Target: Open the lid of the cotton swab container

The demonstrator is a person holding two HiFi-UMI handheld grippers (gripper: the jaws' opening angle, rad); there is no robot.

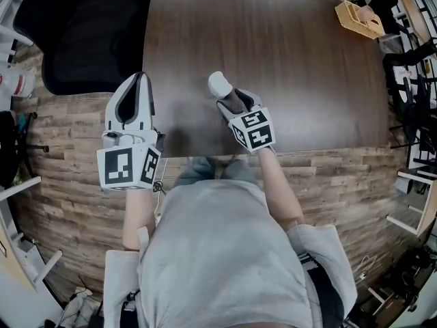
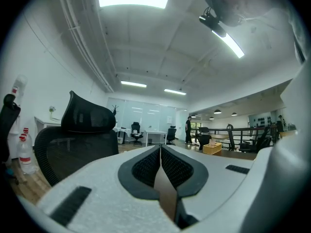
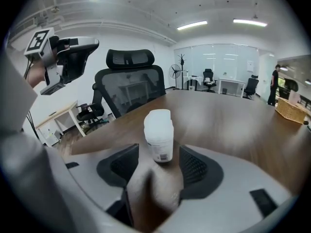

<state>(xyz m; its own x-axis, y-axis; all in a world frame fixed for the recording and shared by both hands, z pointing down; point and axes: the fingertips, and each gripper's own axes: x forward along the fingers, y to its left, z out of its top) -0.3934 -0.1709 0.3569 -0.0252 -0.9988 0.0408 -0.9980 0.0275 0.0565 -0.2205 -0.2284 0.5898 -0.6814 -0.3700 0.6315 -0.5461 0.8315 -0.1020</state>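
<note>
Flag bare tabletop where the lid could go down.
Free: the broad table stretch between the cotton swab container and the wicker basket in the far right corner, plus everything beyond the container. Crowded: the near edge, where the open right gripper straddles the container and the shut left gripper hangs at the left edge.

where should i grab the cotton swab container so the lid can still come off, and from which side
Take the cotton swab container by its labelled lower body, below the lid, coming from the near side. It stands upright on the table, and the open fingers of the right gripper stand either side of that body, so closing there probably leaves the top free.
</note>
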